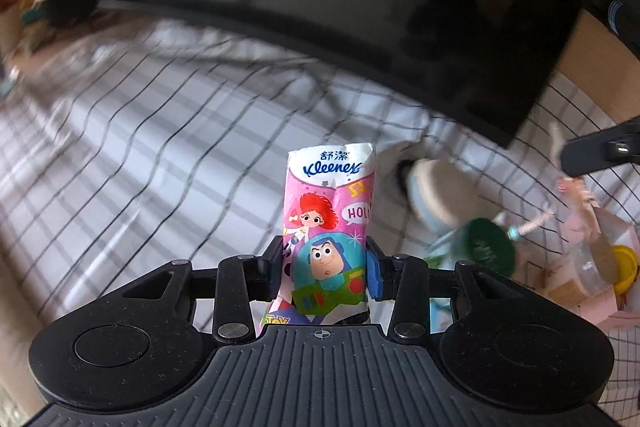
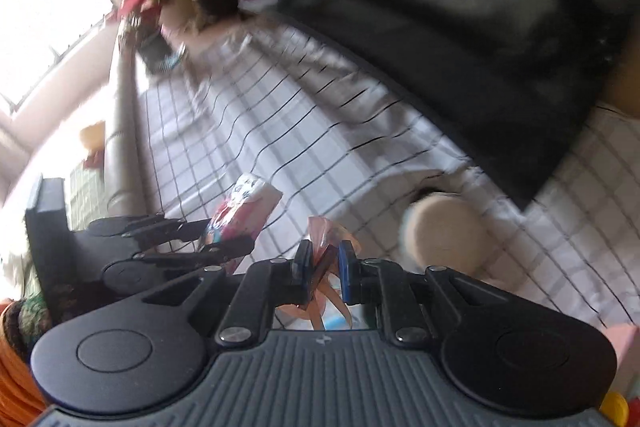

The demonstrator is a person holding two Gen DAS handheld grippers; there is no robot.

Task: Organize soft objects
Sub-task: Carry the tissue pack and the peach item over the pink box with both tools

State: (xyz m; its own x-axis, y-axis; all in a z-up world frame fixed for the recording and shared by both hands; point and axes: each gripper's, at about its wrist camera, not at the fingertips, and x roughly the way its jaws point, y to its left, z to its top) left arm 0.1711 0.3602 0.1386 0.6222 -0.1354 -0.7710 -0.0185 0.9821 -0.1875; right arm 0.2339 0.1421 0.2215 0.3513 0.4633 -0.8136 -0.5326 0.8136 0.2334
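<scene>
— Left wrist view first. What is hard to see?

— The bottom of the tissue pack (image 1: 330,227) is hidden behind the black body of the left gripper (image 1: 327,263). The two fingers squeeze the pack from both sides, and it stands up straight between them, above the checked cloth (image 1: 160,147). The round cream thing (image 1: 436,195) to the right is blurry, so I cannot tell what it is.

— And the other claw?

— In the right wrist view the right gripper (image 2: 325,269) has its blue pads pressed close on a thin, see-through orange wrapper (image 2: 328,239). The wrapper goes down behind the gripper, so I cannot see its end. The whole picture is smeared.

— What else is around?

— A big dark screen (image 1: 360,7) leans over the back of the cloth and hides what is behind it. A green round lid (image 1: 488,247), a yellow thing (image 1: 626,263) and some small bits sit at the right side, partly cut off. In the right wrist view the left gripper shows on the left, with the pack in it, and it blocks some of the cloth.
</scene>
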